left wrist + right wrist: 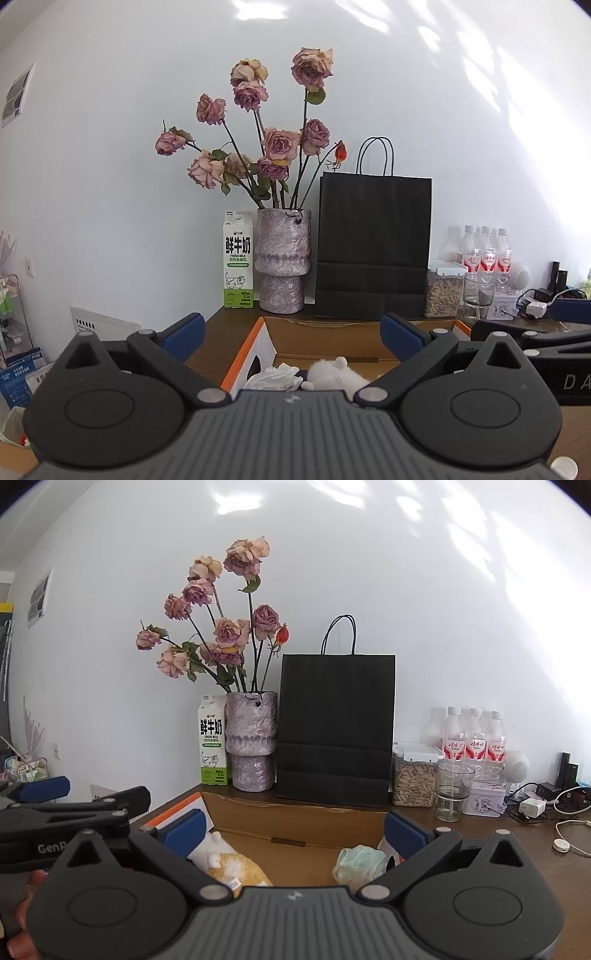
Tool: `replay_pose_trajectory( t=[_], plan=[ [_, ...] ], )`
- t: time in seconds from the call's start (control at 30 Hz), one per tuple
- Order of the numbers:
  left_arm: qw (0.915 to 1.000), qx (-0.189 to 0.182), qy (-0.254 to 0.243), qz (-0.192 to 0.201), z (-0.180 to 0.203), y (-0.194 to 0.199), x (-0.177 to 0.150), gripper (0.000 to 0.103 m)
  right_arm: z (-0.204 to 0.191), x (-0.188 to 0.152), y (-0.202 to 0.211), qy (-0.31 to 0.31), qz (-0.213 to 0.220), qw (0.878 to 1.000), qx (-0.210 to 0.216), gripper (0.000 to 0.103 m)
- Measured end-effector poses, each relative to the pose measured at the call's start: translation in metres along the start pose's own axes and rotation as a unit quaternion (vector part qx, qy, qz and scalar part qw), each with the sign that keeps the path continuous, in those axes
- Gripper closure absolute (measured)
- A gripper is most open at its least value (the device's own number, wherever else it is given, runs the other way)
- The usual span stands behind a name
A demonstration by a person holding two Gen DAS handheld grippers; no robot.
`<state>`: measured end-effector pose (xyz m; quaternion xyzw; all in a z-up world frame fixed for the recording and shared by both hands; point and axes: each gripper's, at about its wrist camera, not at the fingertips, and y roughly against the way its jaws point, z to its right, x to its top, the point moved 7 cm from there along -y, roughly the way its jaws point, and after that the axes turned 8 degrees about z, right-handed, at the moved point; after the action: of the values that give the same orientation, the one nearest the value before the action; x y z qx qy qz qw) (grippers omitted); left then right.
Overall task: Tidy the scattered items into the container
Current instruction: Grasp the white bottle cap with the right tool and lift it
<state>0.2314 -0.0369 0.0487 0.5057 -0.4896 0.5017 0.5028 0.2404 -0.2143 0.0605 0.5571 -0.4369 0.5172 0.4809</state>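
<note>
- The box [295, 821] sits open on the table [517, 834], in front of the black bag [334, 727] and the vase [252, 740]. Both grippers hang side by side over its near edge.
- Left gripper [291, 334]: jaws spread wide, nothing between them. Right gripper [293, 829]: likewise released and empty.
- Already inside the box: a plush toy [229, 864] on the left side, a crumpled white tissue [275, 376] beside it, and a pale green wad [360, 862] toward the right wall.
- No loose item shows on the table near the box in either view; the grippers' own bodies hide the near table, so I cannot tell whether anything is left to collect.
- My read: a drop has likely been made, and the step in hand is clearing away from the box.
- To do it well, lift both grippers straight up before swinging outward, so the fingers do not catch the box flaps or drag the tissue out.
- Keep the two grippers apart; they are close together here.
- Stay clear of the vase, the milk carton [238, 260] and the glass [452, 792] at the back.
</note>
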Motion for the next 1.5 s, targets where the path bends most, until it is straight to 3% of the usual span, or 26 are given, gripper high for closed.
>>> replay_pose_trajectory(
  t=[0.27,0.5,0.77,1.03,1.1,1.5],
  plan=[
    [0.9991,-0.029,-0.021,-0.021,0.006,0.043,-0.018,0.000,0.003,-0.009,0.046,0.003,-0.008,1.000,0.004,0.000],
    [0.9962,-0.035,-0.044,-0.067,-0.010,0.070,-0.056,0.000,0.022,-0.049,0.084,0.013,-0.056,0.998,-0.010,0.000],
    [0.9919,-0.013,0.000,-0.126,-0.039,0.103,-0.084,0.000,0.049,-0.103,0.126,0.011,-0.123,0.992,-0.040,0.000],
    [0.9900,-0.002,-0.015,-0.140,-0.034,0.106,-0.086,0.000,0.069,-0.114,0.130,-0.002,-0.133,0.989,-0.058,0.003],
    [0.9892,0.000,-0.015,-0.146,-0.033,0.105,-0.089,0.000,0.075,-0.118,0.127,-0.005,-0.141,0.988,-0.063,0.009],
    [0.9852,0.020,-0.020,-0.169,-0.040,0.098,-0.101,0.000,0.093,-0.136,0.074,0.001,-0.193,0.979,-0.062,0.025]
  ],
)
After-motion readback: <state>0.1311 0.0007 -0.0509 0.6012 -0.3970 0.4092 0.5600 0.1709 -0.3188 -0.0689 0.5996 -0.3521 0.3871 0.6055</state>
